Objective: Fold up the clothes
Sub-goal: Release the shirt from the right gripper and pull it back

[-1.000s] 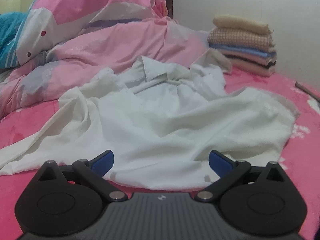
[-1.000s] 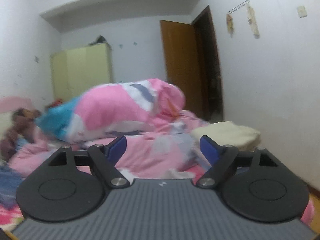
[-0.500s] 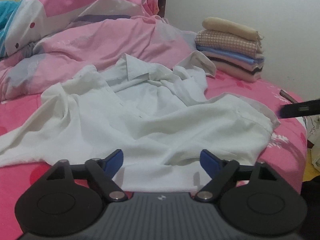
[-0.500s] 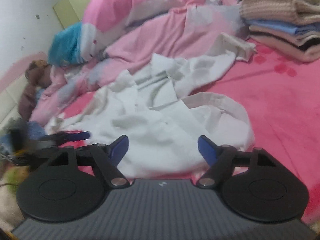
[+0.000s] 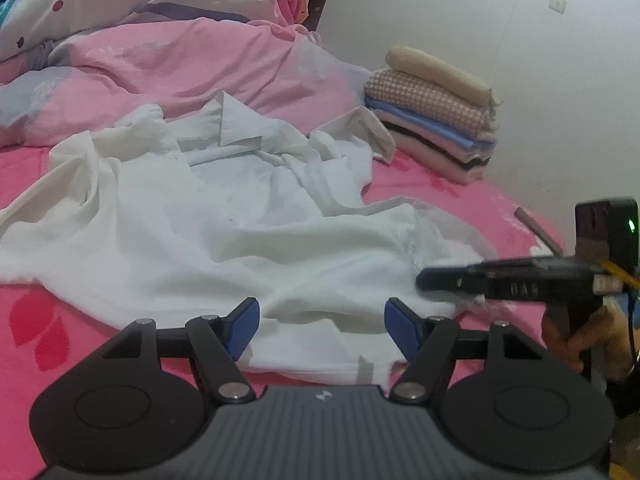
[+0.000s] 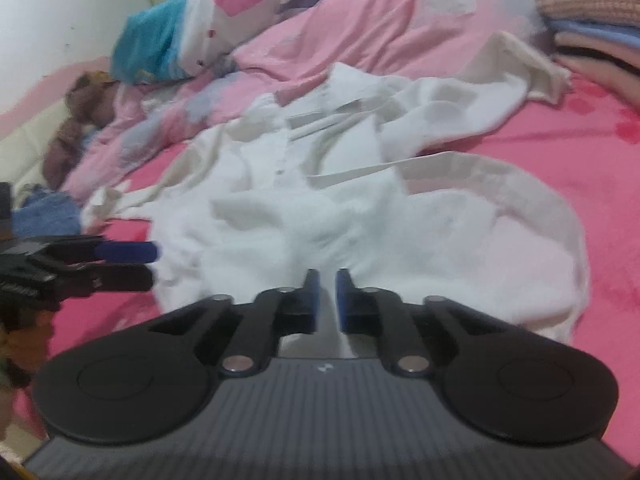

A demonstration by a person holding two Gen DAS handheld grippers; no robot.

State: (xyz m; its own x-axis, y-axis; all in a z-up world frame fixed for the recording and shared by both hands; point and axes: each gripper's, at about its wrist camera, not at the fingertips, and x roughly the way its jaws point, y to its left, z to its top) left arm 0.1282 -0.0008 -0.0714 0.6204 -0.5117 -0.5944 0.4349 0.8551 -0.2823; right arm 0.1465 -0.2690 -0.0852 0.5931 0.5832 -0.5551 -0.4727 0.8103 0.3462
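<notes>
Shirt (image 5: 224, 216) lay crumpled near bed's (image 6: 580, 168) front edge | right gripper (image 6: 325, 292) pinched hem, jaws nearly closed | left gripper (image 5: 320, 328) gaped empty | advised: grip hem corner securely, spread flat.

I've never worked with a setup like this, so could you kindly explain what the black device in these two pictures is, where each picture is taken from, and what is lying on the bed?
No robot here: a person holds a two-finger gripper in each hand, each carrying a fisheye camera looking forward along its blue-tipped fingers. One picture is from the left gripper, whose fingers are spread wide; the other from the right gripper, whose fingers are nearly together over the shirt's near edge. Whether cloth is pinched between them is unclear. Each camera also sees the other gripper from the side. On the pink bed sheet lies a crumpled white shirt, collar away from the cameras. Behind it are a pink duvet and a stack of folded clothes.
</notes>
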